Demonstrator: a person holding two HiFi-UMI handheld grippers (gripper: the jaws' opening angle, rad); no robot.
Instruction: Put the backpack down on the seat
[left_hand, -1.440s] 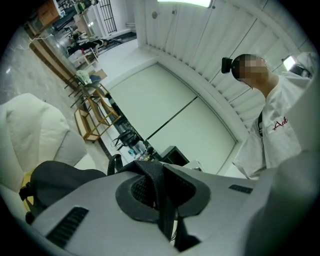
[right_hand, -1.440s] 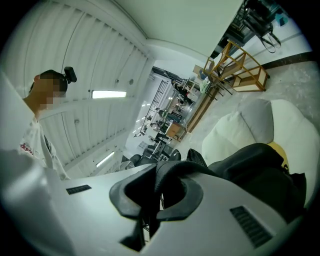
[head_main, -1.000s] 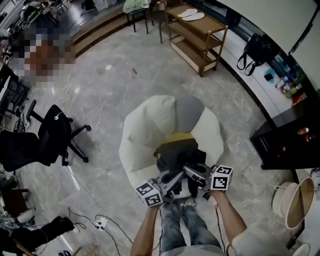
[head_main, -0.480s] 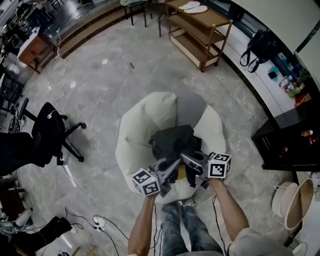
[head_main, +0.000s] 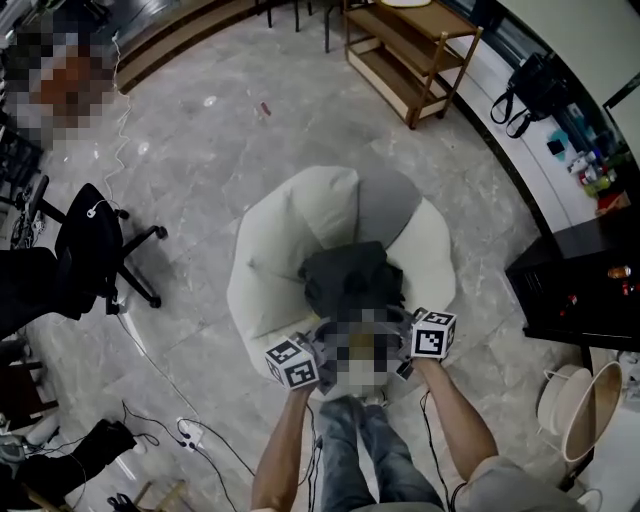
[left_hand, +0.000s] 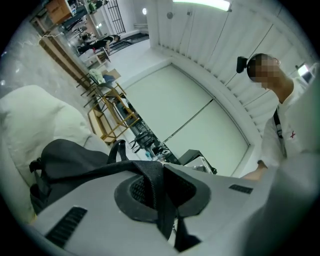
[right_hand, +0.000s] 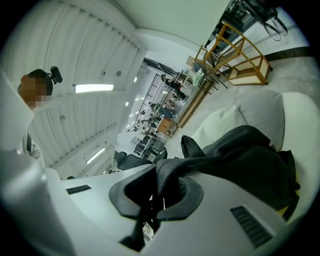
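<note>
Lower than a second ago, both grippers have sunk with the load. The left gripper (left_hand: 160, 200) has its jaws pinched tight on a black strap (left_hand: 150, 172), and the right gripper (right_hand: 155, 200) clamps a second strap (right_hand: 172, 170). Just beyond the jaws, the dark backpack (head_main: 345, 280) lies against the white beanbag seat (head_main: 280, 250).

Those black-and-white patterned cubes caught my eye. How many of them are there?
2. The left cube sits on the left gripper, the right cube on the right gripper, both at the near edge of the white beanbag. No others show.

Office-like workspace, swivel chair (head_main: 88, 248), floor cables (head_main: 186, 431), wooden rack (head_main: 412, 62)
</note>
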